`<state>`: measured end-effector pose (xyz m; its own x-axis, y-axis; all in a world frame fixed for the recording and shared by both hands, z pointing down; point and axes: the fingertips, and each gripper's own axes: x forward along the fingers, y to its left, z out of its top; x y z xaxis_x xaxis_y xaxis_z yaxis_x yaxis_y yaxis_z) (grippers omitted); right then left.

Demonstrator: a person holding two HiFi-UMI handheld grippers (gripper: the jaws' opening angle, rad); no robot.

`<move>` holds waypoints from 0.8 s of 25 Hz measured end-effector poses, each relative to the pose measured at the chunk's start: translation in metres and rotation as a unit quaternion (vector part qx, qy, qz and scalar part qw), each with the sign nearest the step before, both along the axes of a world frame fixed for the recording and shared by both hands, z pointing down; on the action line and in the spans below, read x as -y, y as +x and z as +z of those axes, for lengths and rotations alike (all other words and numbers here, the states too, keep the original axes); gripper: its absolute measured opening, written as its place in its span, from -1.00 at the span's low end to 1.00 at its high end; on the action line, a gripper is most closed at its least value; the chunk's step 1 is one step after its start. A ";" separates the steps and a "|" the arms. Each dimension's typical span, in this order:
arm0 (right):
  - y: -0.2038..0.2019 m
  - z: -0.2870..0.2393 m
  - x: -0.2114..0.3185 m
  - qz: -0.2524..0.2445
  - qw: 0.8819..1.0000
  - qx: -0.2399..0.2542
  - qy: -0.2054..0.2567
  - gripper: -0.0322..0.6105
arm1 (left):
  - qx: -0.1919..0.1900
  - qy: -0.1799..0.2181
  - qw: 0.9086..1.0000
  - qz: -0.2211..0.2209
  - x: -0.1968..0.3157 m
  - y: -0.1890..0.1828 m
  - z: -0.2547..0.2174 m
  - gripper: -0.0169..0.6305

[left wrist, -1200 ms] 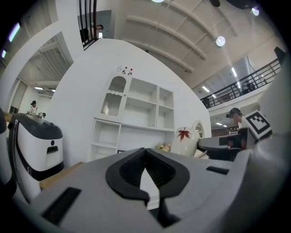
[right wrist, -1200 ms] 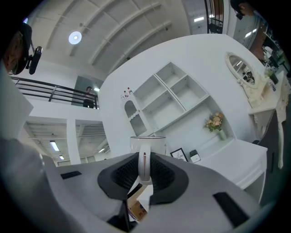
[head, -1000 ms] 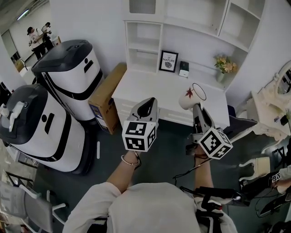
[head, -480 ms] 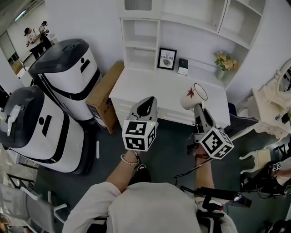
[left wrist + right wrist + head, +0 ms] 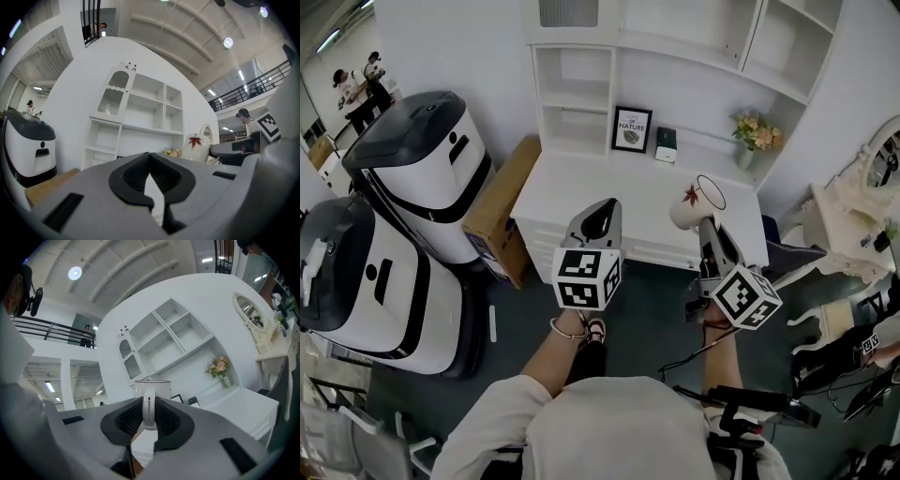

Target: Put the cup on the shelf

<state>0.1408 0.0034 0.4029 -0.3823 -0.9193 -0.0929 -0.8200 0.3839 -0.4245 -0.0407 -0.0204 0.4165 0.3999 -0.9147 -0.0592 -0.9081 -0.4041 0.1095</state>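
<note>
A white cup (image 5: pixel 692 199) with a red leaf on its side is held by its handle between the fingers of the right gripper (image 5: pixel 705 223), which are clamped on the handle from both sides. In the right gripper view the handle is seen upright between the black pads, with the cup's body just beyond them. The cup is carried in the air over the front right part of the white desk (image 5: pixel 572 192), its mouth tilted up and to the right. The left gripper (image 5: pixel 602 208) is held at the desk's front edge near its middle; its fingers are closed tip to tip with nothing between them. A white shelf (image 5: pixel 572 103) rises from the back of the desk. A framed picture (image 5: pixel 631 129) is propped at the desk's back, and flowers (image 5: pixel 753 131) are set at its back right corner.
</note>
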 end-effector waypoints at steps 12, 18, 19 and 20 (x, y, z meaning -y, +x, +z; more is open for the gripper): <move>0.000 -0.010 0.085 0.020 1.000 -0.016 0.010 -0.68 | -0.007 0.001 1.000 0.023 0.095 0.005 -0.006 -0.92; 0.002 -0.022 0.137 0.037 0.999 -0.025 0.017 -0.68 | -0.007 0.000 0.999 0.036 0.151 0.008 -0.013 -0.92; 0.003 -0.023 0.145 0.040 0.999 -0.025 0.017 -0.68 | -0.007 -0.001 0.999 0.038 0.160 0.009 -0.013 -0.92; 0.004 -0.023 0.154 0.042 0.999 -0.026 0.016 -0.68 | -0.007 -0.002 0.999 0.040 0.169 0.010 -0.012 -0.92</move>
